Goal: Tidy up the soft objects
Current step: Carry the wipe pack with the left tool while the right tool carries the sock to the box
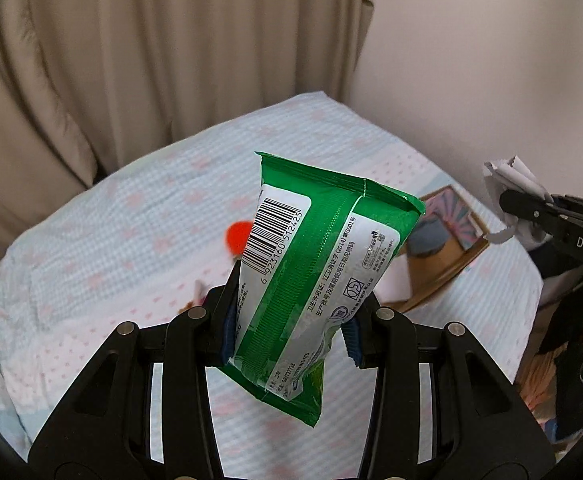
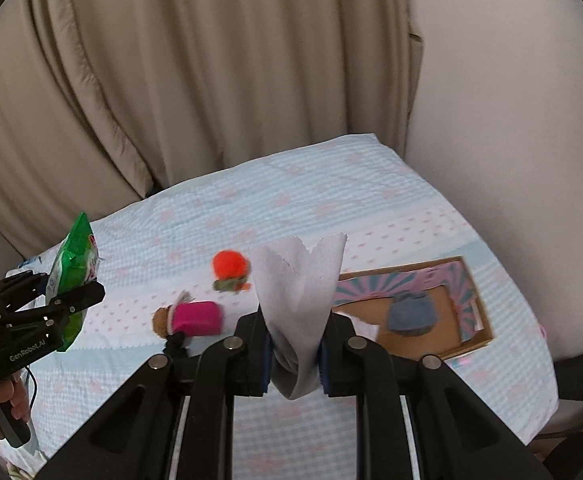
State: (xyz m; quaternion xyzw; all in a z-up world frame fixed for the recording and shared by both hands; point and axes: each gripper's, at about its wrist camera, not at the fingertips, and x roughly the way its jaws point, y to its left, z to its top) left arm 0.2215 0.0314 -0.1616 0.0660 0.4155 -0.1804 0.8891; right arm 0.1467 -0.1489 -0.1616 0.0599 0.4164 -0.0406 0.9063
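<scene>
My left gripper (image 1: 289, 336) is shut on a green and white pack of wet wipes (image 1: 315, 276), which stands tilted above the bed; the pack (image 2: 73, 272) shows at the far left of the right wrist view in that gripper (image 2: 61, 306). My right gripper (image 2: 294, 358) is shut on a folded white paper tissue (image 2: 301, 296) that sticks up between its blue pads; it shows at the right edge of the left wrist view too, gripper (image 1: 509, 210) and tissue (image 1: 509, 178). On the bed lie an orange plush toy (image 2: 230, 267) and a small doll in pink (image 2: 189, 317).
The bed has a pale blue checked cover with pink marks (image 2: 331, 200). A shallow cardboard box (image 2: 463, 340) with a grey-blue cloth (image 2: 411, 314) in it lies at the bed's right side. Beige curtains (image 2: 211, 80) hang behind, and a plain wall (image 2: 511, 120) stands right.
</scene>
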